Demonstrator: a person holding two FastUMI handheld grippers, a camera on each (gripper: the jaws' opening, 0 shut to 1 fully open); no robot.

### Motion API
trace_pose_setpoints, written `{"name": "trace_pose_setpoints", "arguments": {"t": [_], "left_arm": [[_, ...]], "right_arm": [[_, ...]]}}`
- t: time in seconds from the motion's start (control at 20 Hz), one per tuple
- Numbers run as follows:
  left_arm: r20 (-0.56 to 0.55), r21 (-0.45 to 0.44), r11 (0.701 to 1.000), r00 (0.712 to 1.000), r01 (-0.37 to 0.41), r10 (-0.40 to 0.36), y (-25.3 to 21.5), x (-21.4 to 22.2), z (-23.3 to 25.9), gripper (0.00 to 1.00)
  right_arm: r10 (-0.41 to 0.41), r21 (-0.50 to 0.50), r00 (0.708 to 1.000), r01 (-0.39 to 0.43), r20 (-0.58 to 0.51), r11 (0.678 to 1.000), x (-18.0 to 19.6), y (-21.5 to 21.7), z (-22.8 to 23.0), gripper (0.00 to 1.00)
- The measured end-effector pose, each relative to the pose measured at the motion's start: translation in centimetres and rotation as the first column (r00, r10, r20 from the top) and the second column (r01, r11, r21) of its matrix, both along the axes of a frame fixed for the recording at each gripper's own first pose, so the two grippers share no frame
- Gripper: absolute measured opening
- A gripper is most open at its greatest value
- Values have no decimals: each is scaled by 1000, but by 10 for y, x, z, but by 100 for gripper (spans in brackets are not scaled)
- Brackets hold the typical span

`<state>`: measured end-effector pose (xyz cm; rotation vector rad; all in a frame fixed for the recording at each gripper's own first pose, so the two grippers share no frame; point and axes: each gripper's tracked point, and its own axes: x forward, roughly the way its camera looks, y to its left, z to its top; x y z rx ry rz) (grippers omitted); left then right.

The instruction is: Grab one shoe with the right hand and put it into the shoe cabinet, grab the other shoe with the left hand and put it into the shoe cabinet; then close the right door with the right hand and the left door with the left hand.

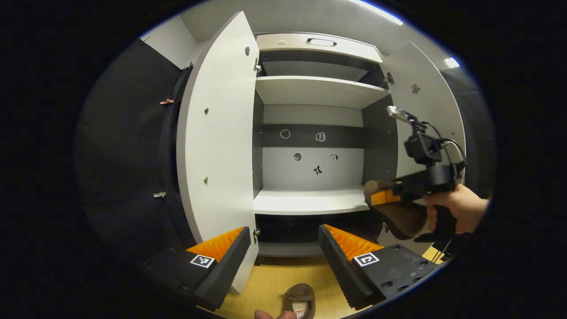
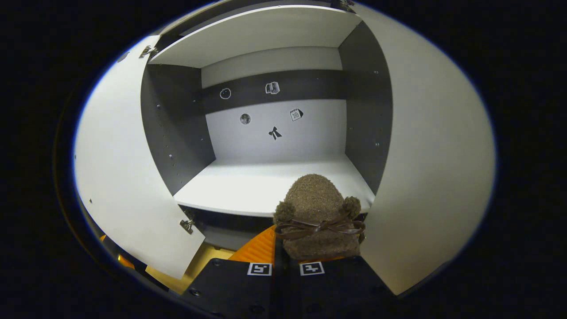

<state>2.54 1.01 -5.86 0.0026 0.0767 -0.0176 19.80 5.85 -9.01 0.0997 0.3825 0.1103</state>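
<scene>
Shoe (image 2: 316, 212), a brown fuzzy slipper with two pompoms and a thin dark bow across its front, sits low and centre in the right gripper view, pinched by our right gripper (image 2: 285, 254), its toe reaching over the front edge of the cabinet's (image 2: 186, 128) lower shelf (image 2: 248, 186). In the left gripper view the same shoe hangs at the right of the frame, carried by that gripper in a hand (image 1: 458, 208), just in front of the open right door (image 1: 421, 102). We judge the shoe light and soft, its plush upper likely to squash and sag under the fingers, so a hold across the firmer sole and heel edge would serve better than the fluffy top; it looks neither slippery nor fragile. The other shoe (image 1: 300, 300), of the same brown, lies on the yellow floor (image 1: 274, 279) at the bottom centre of the left gripper view, below our left gripper (image 1: 283, 246), whose fingers are spread wide and hold nothing. The left door (image 1: 217, 146) stands open at left of centre.
</scene>
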Motion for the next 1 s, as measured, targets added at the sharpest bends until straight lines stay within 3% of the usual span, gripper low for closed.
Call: {"name": "trace_pose_setpoints", "arguments": {"t": [0.55, 0.95, 1.0], "left_arm": [[-17, -7, 1000, 1000, 1, -1, -2, 2, -8, 98], [-47, -5, 999, 998, -36, 35, 9, 0, -18, 97], [-52, -6, 999, 998, -38, 37, 9, -1, -19, 98]], "right_arm": [[-38, -4, 999, 38, -3, 999, 156, 0, 11, 8], [-82, -43, 995, 80, -54, 996, 209, -7, -26, 9], [-88, -44, 994, 85, -57, 995, 213, -8, -30, 2]]}}
